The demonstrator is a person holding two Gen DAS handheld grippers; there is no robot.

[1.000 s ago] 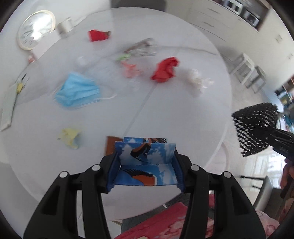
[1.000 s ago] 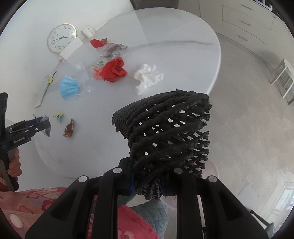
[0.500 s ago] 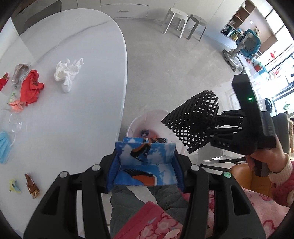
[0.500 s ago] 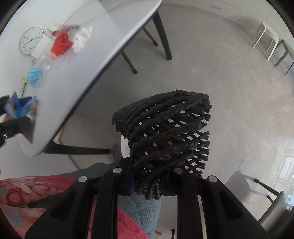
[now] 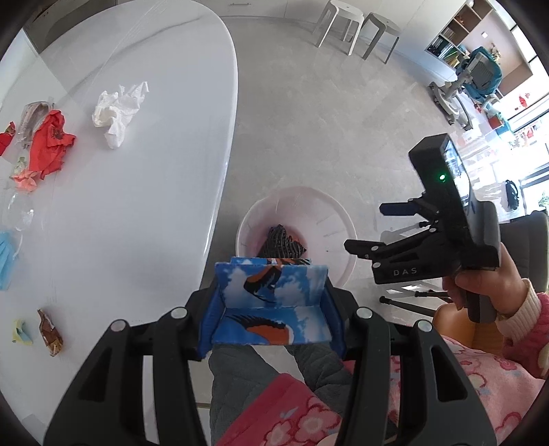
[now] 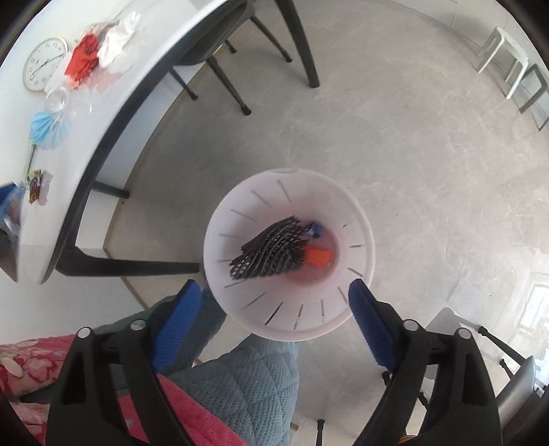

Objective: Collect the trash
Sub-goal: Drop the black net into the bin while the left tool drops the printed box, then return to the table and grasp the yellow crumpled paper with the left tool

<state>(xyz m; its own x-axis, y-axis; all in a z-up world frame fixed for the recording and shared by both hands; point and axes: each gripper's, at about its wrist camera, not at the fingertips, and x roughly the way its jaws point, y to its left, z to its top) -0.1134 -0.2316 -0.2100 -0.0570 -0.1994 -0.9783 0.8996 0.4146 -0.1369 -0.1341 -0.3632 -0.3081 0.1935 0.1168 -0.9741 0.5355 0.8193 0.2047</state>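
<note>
My left gripper (image 5: 271,305) is shut on a blue folded card printed with a bird (image 5: 272,302) and holds it just short of the white waste bin (image 5: 329,219) on the floor. My right gripper (image 6: 274,302) is open and empty above the same bin (image 6: 360,247). It also shows in the left wrist view (image 5: 367,230). The black foam net (image 6: 271,252) lies inside the bin on a red scrap (image 6: 319,255). It also shows in the left wrist view (image 5: 281,240).
The white oval table (image 5: 154,192) at left holds a white crumpled tissue (image 5: 118,109), red paper (image 5: 49,144), a blue face mask (image 5: 5,260), a brown wrapper (image 5: 49,332) and a yellow scrap (image 5: 20,331). Two stools (image 5: 357,29) stand far off. My knees are below.
Both grippers swung from the table to the bin. My right gripper opened and the black net dropped into the bin. The left still grips the card.
</note>
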